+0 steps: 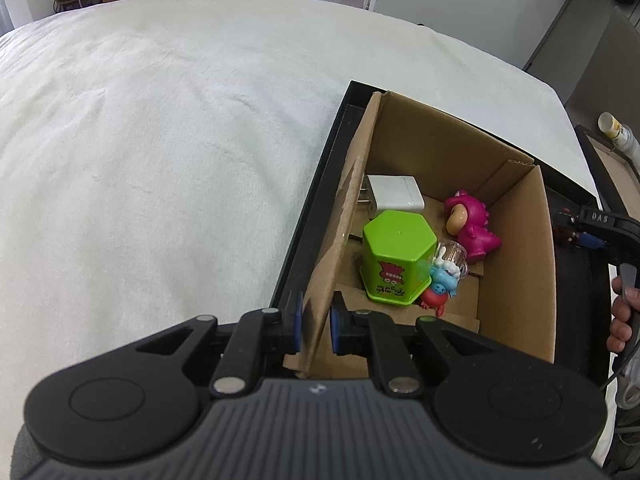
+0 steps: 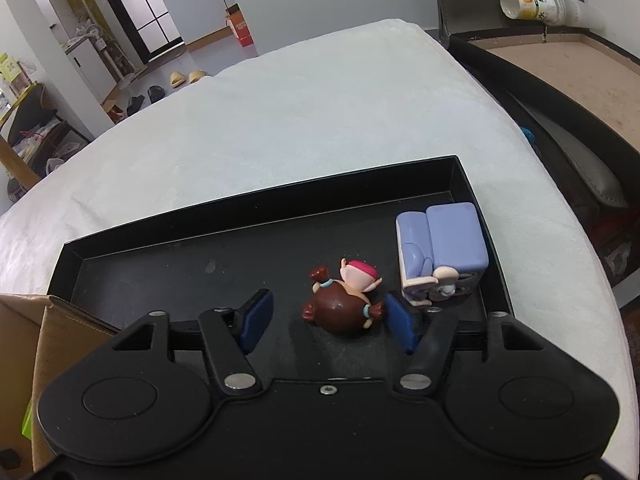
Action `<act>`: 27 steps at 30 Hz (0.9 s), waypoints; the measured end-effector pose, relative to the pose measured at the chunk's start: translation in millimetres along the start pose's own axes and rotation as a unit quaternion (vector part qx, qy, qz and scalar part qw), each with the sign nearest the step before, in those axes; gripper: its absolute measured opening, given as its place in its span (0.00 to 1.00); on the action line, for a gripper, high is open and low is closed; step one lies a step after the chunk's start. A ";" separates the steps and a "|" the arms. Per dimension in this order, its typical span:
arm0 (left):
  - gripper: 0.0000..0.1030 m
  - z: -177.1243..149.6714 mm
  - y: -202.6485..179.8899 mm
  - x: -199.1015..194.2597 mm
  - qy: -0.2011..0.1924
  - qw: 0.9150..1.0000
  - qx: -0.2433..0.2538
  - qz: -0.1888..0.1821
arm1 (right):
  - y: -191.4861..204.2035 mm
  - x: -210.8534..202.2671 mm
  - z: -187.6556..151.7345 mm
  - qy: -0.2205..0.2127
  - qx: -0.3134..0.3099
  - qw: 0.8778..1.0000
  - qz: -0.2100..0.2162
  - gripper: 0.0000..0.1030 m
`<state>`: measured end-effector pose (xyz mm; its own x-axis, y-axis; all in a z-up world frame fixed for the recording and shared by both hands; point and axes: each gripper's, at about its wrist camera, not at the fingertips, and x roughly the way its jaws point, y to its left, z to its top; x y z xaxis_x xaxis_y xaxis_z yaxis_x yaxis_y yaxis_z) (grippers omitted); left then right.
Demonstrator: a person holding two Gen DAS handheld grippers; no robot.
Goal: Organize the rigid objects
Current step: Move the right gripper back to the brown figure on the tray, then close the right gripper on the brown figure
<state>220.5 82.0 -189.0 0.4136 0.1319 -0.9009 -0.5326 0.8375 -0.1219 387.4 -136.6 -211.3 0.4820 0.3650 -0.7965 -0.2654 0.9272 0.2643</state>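
A cardboard box (image 1: 516,248) stands in a black tray (image 1: 320,184). Inside it are a green hexagonal container (image 1: 396,256), a white charger (image 1: 394,192), a pink dinosaur figure (image 1: 470,224) and a small blue and red toy (image 1: 440,284). My left gripper (image 1: 316,320) is shut on the box's near left wall. In the right wrist view a brown-haired figurine (image 2: 344,304) lies on the tray floor (image 2: 180,280) between the pads of my right gripper (image 2: 328,316). The right pad is at its pigtail and the left pad (image 2: 256,320) stands clear of it. A purple sofa toy (image 2: 444,248) sits in the tray's right corner.
The tray lies on a white fluffy cover (image 1: 160,140). A clear little cup (image 1: 452,256) leans beside the green container. A bottle (image 2: 536,6) lies on a brown-topped ledge (image 2: 560,72) to the far right. A person's hand (image 1: 622,312) shows at the right edge.
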 end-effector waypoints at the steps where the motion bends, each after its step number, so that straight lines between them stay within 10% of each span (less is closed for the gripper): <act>1: 0.12 -0.3 -0.5 0.0 -0.001 1.000 0.001 0.000 | -1.9 0.4 -0.3 0.006 0.002 1.000 0.005 0.36; 27: 0.12 -0.6 5.2 -1.5 0.005 1.000 -0.004 -0.013 | -5.2 -19.9 -22.0 0.073 0.027 0.997 -0.001 0.24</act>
<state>216.7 85.9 -188.6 0.4202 0.1038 -0.9015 -0.5268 0.8368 -0.1491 360.8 -150.6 -208.7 0.3541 0.3509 -0.8669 -0.2183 0.9324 0.2882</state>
